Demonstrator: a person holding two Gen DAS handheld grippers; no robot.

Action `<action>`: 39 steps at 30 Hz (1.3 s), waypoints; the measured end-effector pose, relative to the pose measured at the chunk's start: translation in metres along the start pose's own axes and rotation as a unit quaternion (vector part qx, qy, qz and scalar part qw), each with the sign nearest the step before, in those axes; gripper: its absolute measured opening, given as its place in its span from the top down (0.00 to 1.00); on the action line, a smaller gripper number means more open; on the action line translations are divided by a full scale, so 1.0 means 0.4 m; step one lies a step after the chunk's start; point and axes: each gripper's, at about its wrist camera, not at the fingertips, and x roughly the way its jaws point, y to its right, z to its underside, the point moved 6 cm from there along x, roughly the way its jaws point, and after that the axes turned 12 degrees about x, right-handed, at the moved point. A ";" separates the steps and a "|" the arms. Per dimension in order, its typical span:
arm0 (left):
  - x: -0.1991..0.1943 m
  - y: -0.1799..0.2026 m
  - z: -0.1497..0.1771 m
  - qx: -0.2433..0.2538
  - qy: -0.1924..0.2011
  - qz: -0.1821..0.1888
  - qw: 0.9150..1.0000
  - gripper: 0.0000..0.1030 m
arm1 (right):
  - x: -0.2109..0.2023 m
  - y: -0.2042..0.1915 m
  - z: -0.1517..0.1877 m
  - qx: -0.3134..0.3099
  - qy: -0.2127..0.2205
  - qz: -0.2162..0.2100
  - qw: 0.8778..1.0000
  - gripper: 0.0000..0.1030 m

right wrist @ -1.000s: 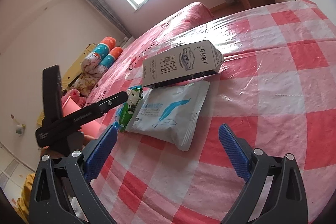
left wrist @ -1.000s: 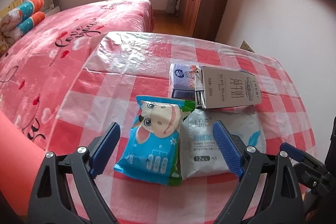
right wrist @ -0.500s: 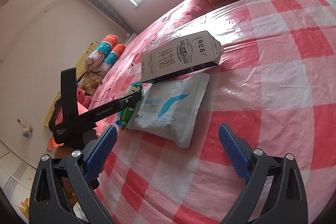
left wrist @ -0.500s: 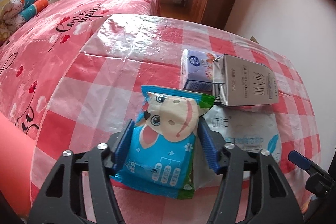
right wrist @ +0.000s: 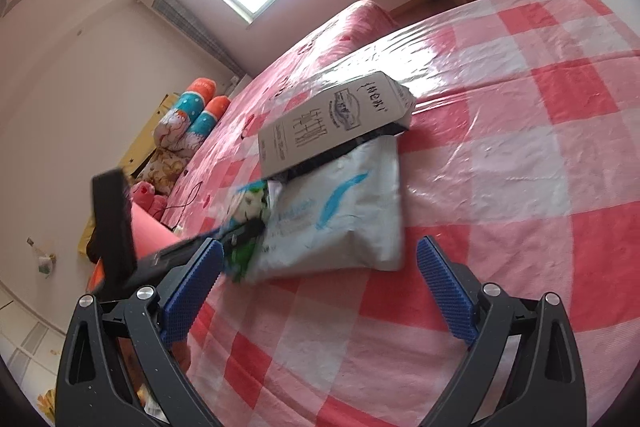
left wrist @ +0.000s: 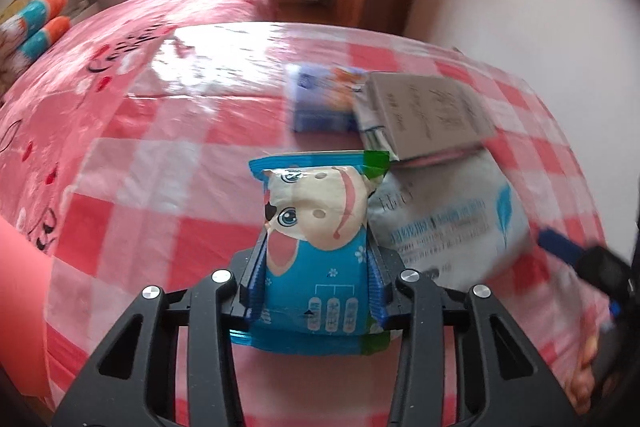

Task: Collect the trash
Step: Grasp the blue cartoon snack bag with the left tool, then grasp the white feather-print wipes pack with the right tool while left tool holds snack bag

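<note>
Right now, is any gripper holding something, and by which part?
The left gripper holds the blue cartoon packet, fingers squeezing its lower sides. The right gripper is open and holds nothing.

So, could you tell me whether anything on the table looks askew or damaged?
The milk carton lies on its side, one edge propped on the white wipes pack, so it sits tilted. Nothing looks spilled.

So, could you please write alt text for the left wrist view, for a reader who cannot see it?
The left gripper is shut on a blue cartoon snack packet above a red-and-white checked tablecloth. Beside it lie a white wipes pack, a grey carton and a small purple packet.
</note>
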 end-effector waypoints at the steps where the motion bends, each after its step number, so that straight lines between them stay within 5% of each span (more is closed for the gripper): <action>1: -0.003 0.016 0.004 0.004 0.000 0.004 1.000 0.59 | -0.003 0.003 -0.002 0.000 0.005 0.006 1.000 0.07; 12: -0.062 0.173 0.069 0.037 -0.016 0.106 0.994 0.59 | -0.050 0.034 -0.038 0.004 0.048 0.039 0.998 0.07; 23: -0.069 0.073 -0.036 0.005 0.040 0.060 0.997 0.60 | -0.048 0.034 -0.038 0.001 0.051 0.048 0.998 0.07; 34: 0.028 0.070 -0.052 0.023 0.005 0.044 0.999 0.60 | -0.031 0.022 -0.028 -0.004 0.036 0.041 0.999 0.07; 39: 0.013 0.131 -0.029 0.041 0.001 0.070 0.997 0.60 | -0.032 0.031 -0.031 0.007 0.035 0.039 0.999 0.07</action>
